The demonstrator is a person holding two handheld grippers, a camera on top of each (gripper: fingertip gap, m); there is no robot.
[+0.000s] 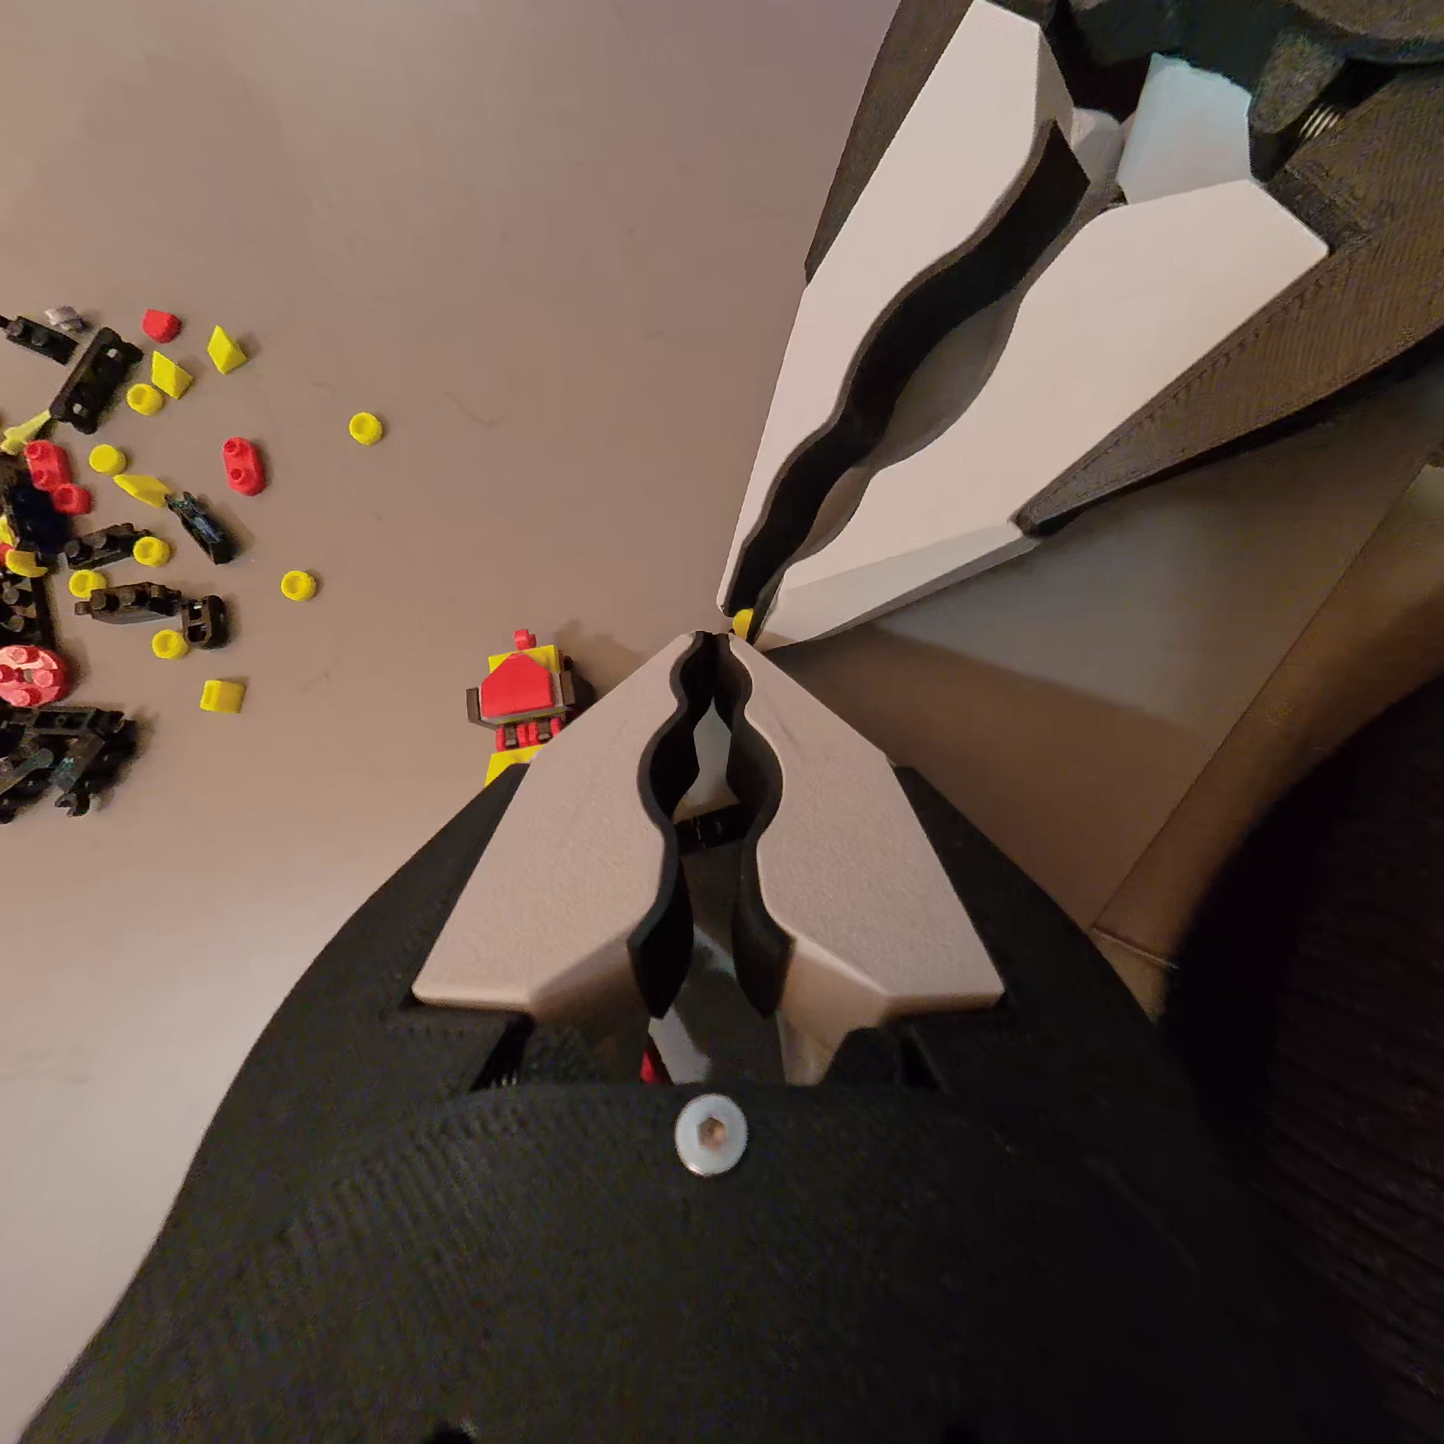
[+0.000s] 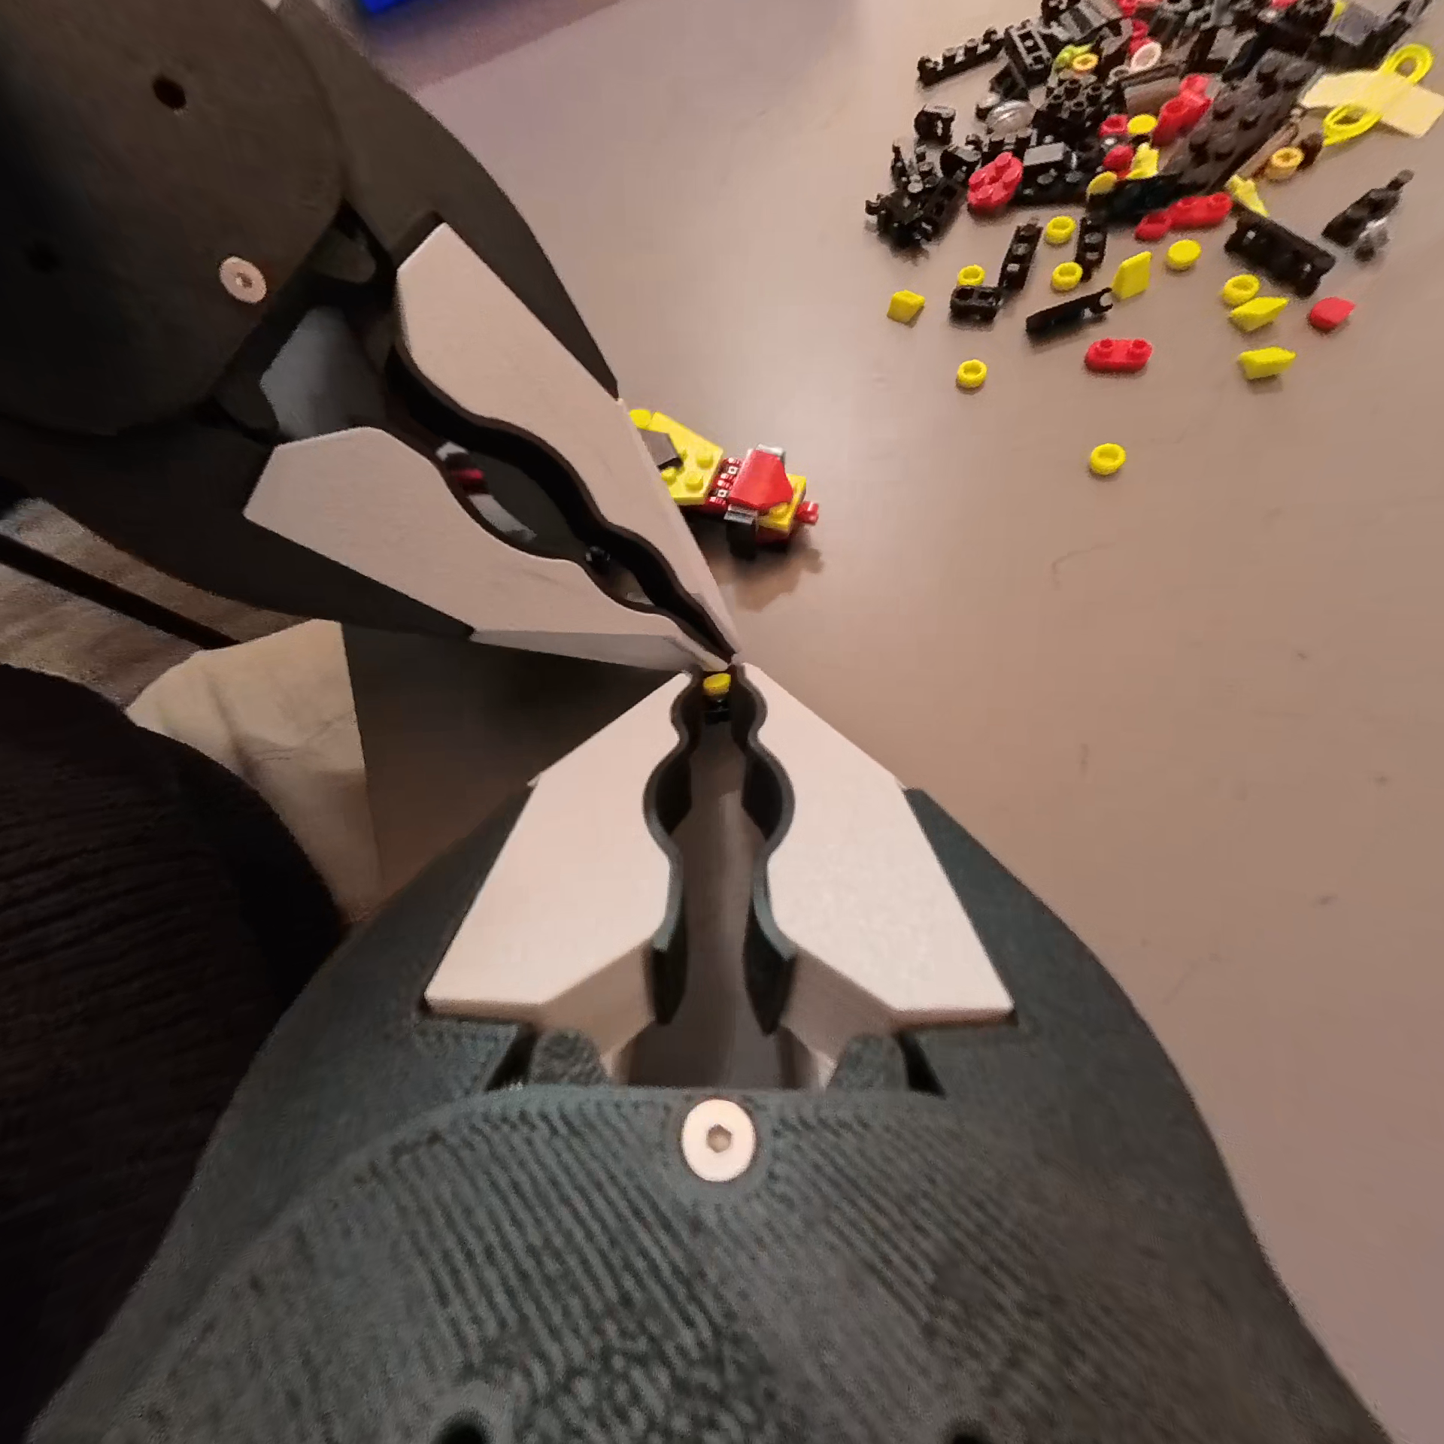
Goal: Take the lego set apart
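My left gripper (image 1: 715,637) and my right gripper (image 2: 715,676) are both shut and meet tip to tip above the table's near edge. The right gripper (image 1: 742,617) pinches a small yellow round piece (image 2: 715,684), which also shows in the left wrist view (image 1: 742,623), with a black bit (image 2: 715,711) just behind it. A small black piece (image 1: 711,828) sits between the left gripper's (image 2: 723,656) fingers, further back from the tips. A small red, yellow and black lego model (image 1: 523,691) lies on the table (image 1: 469,234) just beyond the grippers; it also shows in the right wrist view (image 2: 742,488).
A scattered pile of loose black, red and yellow pieces (image 1: 94,547) lies to the left, and in the right wrist view at the far right (image 2: 1133,156), with stray yellow studs (image 2: 1106,459) nearer. A dark sleeve (image 2: 117,898) and brown floor (image 1: 1172,742) lie past the table edge. The tips of both grippers are at nearly the same place.
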